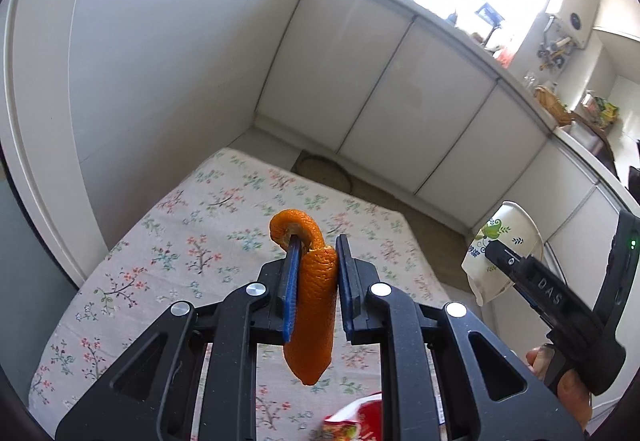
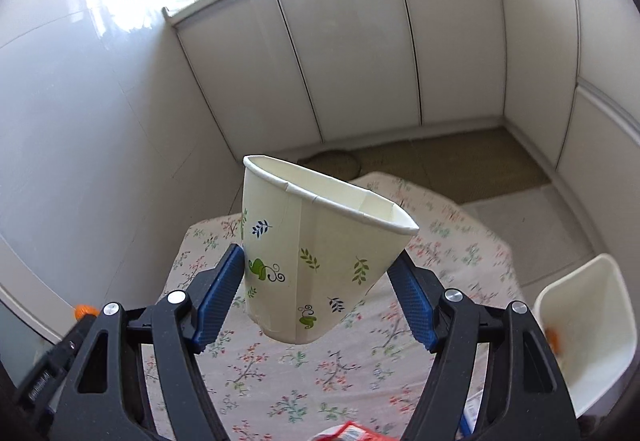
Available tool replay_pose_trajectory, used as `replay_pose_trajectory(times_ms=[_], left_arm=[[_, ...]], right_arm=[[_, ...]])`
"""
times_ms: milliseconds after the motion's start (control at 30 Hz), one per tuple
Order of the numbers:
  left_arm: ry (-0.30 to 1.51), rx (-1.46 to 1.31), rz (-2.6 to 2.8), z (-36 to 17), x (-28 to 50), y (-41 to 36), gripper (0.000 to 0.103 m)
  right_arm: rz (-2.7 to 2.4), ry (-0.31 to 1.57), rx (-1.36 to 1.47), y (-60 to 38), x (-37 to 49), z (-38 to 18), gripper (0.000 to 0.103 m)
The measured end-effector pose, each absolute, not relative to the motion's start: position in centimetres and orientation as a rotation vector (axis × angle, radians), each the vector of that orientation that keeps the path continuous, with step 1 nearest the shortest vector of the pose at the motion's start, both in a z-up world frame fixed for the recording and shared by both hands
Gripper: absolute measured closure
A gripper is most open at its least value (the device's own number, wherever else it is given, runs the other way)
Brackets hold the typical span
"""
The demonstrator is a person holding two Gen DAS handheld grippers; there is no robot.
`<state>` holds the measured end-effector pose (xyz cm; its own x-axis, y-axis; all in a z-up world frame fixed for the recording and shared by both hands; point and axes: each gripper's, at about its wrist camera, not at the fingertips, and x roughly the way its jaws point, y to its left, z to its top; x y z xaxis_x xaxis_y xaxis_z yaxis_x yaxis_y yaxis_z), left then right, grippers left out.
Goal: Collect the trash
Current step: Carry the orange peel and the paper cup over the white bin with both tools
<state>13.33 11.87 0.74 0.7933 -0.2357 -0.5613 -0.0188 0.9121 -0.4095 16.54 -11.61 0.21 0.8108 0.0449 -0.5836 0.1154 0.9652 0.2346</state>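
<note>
Two grippers, both loaded, both up off the table (image 1: 120, 281). We see the left gripper (image 1: 316, 265) pinching an orange peel (image 1: 314, 305) between its blue pads; the peel's top end curls over the left pad tip, the lower end hangs down below the fingers. We see the right gripper (image 2: 316, 301) clamped on a paper cup (image 2: 316, 261), white with green and blue leaf print, pads pressing on opposite sides of the wall. Cup is tilted, rim squashed into an oval, mouth facing away from the camera. Left wrist view shows the same cup (image 1: 502, 253) at the right, in the other gripper (image 1: 504, 257), with a hand (image 1: 560, 381) on its grip. Floral tablecloth covers the table below. Red wrapper (image 2: 344, 433) lies at the near table edge. White bin (image 2: 588, 337) sits low right beside the table, something orange inside. White cabinets (image 2: 360, 61) behind.
</note>
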Motion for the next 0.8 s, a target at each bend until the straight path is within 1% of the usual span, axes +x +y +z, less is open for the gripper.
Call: replay_pose_trajectory(times_ms=[200,467,633,800], left_arm=[[0.604,-0.396,-0.152,1.6,11.1,9.0,0.086],[0.626,-0.383,-0.206,1.4,9.7,4.6,0.086],[0.632,-0.367,-0.239,1.7,8.4,1.9,0.086],[0.623,-0.340,-0.289,2.2,7.3,-1.2,0.086]], right_arm=[[-0.067,0.517,0.171,-13.7,13.1,2.0,0.031],[-0.140,0.405,0.067,-18.1,8.7,4.0,0.031],[-0.198,0.360,0.005,-21.2,6.1,4.5,0.031],[-0.259,0.364,-0.024,-25.1,4.1,4.0,0.031]])
